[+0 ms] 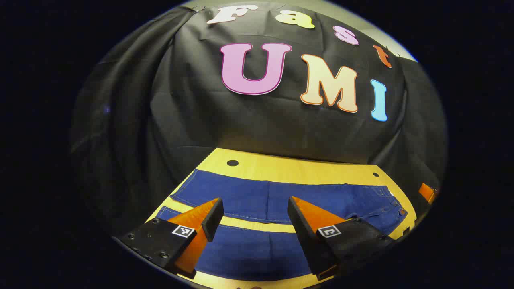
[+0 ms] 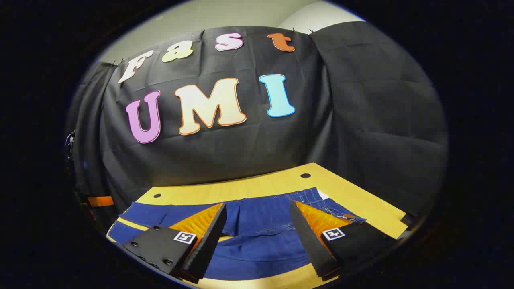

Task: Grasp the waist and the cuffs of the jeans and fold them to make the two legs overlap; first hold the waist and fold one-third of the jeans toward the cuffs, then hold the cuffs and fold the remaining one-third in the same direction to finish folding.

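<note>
Blue jeans (image 1: 281, 200) lie flat on a yellow wooden table (image 1: 289, 166), legs spread apart with a strip of table between them. In the left gripper view the cuffs are at the left and the waist (image 1: 395, 208) at the right. My left gripper (image 1: 255, 206) hovers open above the legs, nothing between its fingers. In the right gripper view the jeans (image 2: 257, 237) run across the table (image 2: 249, 184), the waist (image 2: 321, 198) lying by the right finger. My right gripper (image 2: 258, 212) stands open over the hip area, holding nothing.
Black cloth walls close in the table at the back and sides. Small dark holes (image 1: 232, 163) (image 2: 305, 176) mark the tabletop near its far corners. A bare strip of table runs behind the jeans. An orange part (image 1: 426, 192) shows at the table's right edge.
</note>
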Motion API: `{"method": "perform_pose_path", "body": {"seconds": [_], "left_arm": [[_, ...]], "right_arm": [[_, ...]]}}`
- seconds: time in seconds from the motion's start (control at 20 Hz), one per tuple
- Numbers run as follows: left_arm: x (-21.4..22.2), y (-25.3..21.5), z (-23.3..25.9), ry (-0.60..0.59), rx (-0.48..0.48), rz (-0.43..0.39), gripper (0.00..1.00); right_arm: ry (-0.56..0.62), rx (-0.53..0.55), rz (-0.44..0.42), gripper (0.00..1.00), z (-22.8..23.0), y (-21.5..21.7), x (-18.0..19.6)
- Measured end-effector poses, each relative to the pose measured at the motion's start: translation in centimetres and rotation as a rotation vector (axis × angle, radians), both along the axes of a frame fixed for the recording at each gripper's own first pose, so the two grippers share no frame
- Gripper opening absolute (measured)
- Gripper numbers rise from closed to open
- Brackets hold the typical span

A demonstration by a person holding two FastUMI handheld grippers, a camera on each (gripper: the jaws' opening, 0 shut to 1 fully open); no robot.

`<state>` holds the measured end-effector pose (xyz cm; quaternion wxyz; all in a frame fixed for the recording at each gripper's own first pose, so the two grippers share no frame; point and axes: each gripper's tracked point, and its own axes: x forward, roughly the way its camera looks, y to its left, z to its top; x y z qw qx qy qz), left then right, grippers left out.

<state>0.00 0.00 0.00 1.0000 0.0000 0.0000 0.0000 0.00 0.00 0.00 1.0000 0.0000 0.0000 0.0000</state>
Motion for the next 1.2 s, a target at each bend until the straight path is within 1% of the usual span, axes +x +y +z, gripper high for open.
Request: {"method": "perform_pose_path", "body": {"seconds": [0.1, 0.2, 0.3, 0.4, 0.55, 0.6, 0.65, 0.75, 0.85, 0.95, 1.0, 1.05, 1.1, 1.2], "left_arm": [[-0.1, 0.1, -0.3, 0.013, -0.007, 0.021, 0.95], [-0.1, -0.2, -0.1, 0.0, -0.013, 0.023, 0.96], [-0.1, -0.4, -0.9, 0.024, -0.014, 0.014, 0.95], [-0.2, -0.2, -1.3, 0.029, 0.005, -0.006, 0.96], [-0.6, 0.8, -2.9, 0.067, 0.044, -0.03, 0.95], [-0.6, 1.3, -3.5, 0.075, 0.043, -0.041, 0.96], [-0.5, 1.7, -4.2, 0.094, 0.041, -0.048, 0.95], [-0.5, 3.0, -6.4, 0.165, 0.058, -0.054, 0.96], [-0.6, 4.1, -7.9, 0.224, 0.11, -0.074, 0.96], [-1.3, 5.3, -9.4, 0.291, 0.208, -0.115, 0.96], [-1.7, 5.6, -10.2, 0.323, 0.27, -0.152, 0.96], [-1.9, 5.6, -10.9, 0.351, 0.332, -0.197, 0.96], [-2.1, 5.5, -11.8, 0.377, 0.385, -0.253, 0.96], [-3.3, 5.8, -14.0, 0.459, 0.473, -0.364, 0.96]], "right_arm": [[-0.001, -0.004, 0.003, 0.98, 0.8, -0.6, 0.5], [-0.013, 0.0, 0.006, 0.98, 1.7, -1.1, 1.2], [-0.006, -0.008, 0.002, 0.98, 1.7, -1.8, 1.6], [0.007, -0.01, 0.007, 0.98, 1.5, -2.2, 1.8], [0.022, -0.026, 0.022, 0.98, 1.2, -2.1, 1.7], [0.025, -0.03, 0.03, 0.94, 1.1, -2.0, 1.5], [0.032, -0.033, 0.039, 0.98, 0.8, -1.8, 1.3], [0.051, -0.046, 0.055, 0.98, -0.1, -1.2, 0.9], [0.071, -0.052, 0.067, 0.98, -1.0, -0.8, 0.6], [0.091, -0.051, 0.081, 0.98, -1.9, -0.2, 0.1], [0.1, -0.057, 0.085, 0.98, -2.3, 0.1, -0.2], [0.105, -0.066, 0.087, 0.94, -2.6, 0.3, -0.4], [0.11, -0.075, 0.087, 0.98, -2.9, 0.4, -0.7], [0.126, -0.079, 0.082, 0.98, -3.5, 0.5, -1.1]]}}
